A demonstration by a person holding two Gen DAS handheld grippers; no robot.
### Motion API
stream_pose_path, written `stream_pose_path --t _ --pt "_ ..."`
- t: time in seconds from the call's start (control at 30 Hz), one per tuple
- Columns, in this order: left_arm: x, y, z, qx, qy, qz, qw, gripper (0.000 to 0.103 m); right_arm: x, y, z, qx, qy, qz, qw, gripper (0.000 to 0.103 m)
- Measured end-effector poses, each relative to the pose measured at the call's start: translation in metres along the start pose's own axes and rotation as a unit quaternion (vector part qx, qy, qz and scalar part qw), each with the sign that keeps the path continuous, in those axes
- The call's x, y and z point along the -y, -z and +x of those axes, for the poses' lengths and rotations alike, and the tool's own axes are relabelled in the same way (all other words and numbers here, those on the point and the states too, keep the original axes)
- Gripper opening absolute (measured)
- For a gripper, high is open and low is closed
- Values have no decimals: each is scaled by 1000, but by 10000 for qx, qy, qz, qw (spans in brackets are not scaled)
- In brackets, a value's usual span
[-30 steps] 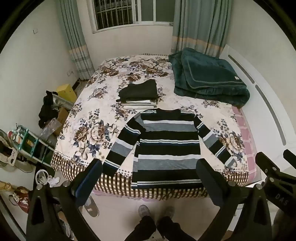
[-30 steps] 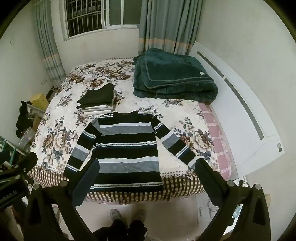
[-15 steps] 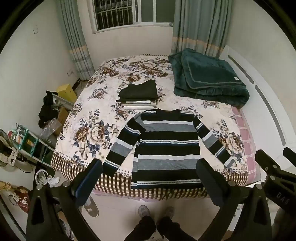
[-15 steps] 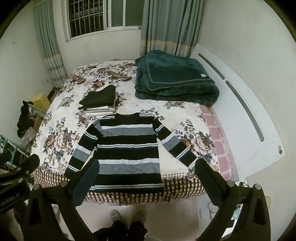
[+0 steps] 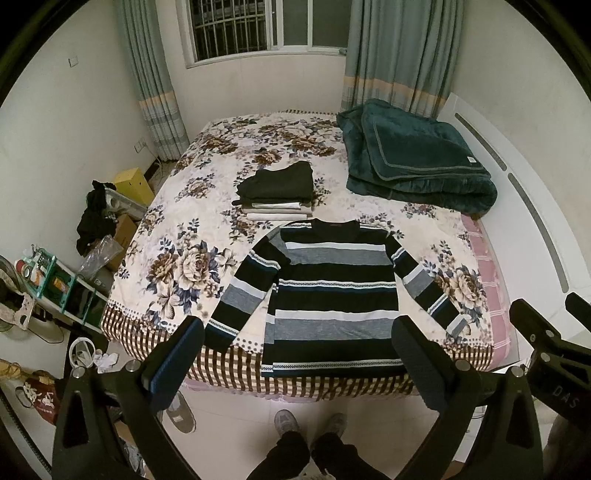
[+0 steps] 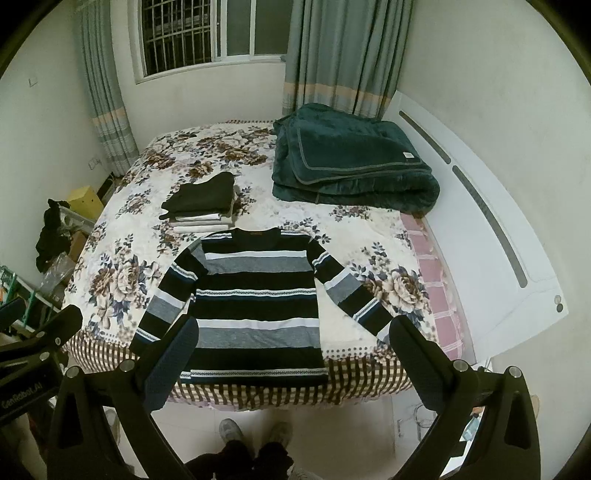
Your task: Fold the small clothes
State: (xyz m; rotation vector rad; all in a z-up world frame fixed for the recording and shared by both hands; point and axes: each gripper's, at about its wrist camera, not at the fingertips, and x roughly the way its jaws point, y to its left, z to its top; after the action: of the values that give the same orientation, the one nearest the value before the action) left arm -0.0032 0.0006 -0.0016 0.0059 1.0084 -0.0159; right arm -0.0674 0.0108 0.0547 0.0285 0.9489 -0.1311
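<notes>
**Striped sweater laid flat, folding not yet begun**

The sweater [image 5: 332, 295] lies spread face up at the near edge of the bed [image 5: 177, 266], both sleeves angled outward, hem hanging at the mattress edge. It has black, grey and white bands and looks smooth. Behind it sits a stack of folded clothes [image 5: 277, 192]. The left gripper [image 5: 299, 354] and right gripper [image 6: 293, 350] hover above the floor, each spread wide and holding nothing. The next move likely calls for descending to pinch a sleeve and fold it inward.

Bed [image 5: 192, 236] — barred window [image 5: 236, 29] (curtained)
</notes>
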Motion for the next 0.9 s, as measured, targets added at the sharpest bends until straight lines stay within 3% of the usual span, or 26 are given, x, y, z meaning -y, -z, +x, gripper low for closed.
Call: stream_pose_path --t 0.9 --pt "13 -14 -12 30 33 -35 10000 103 -5 -5 -13 48 1 -1 10000 103"
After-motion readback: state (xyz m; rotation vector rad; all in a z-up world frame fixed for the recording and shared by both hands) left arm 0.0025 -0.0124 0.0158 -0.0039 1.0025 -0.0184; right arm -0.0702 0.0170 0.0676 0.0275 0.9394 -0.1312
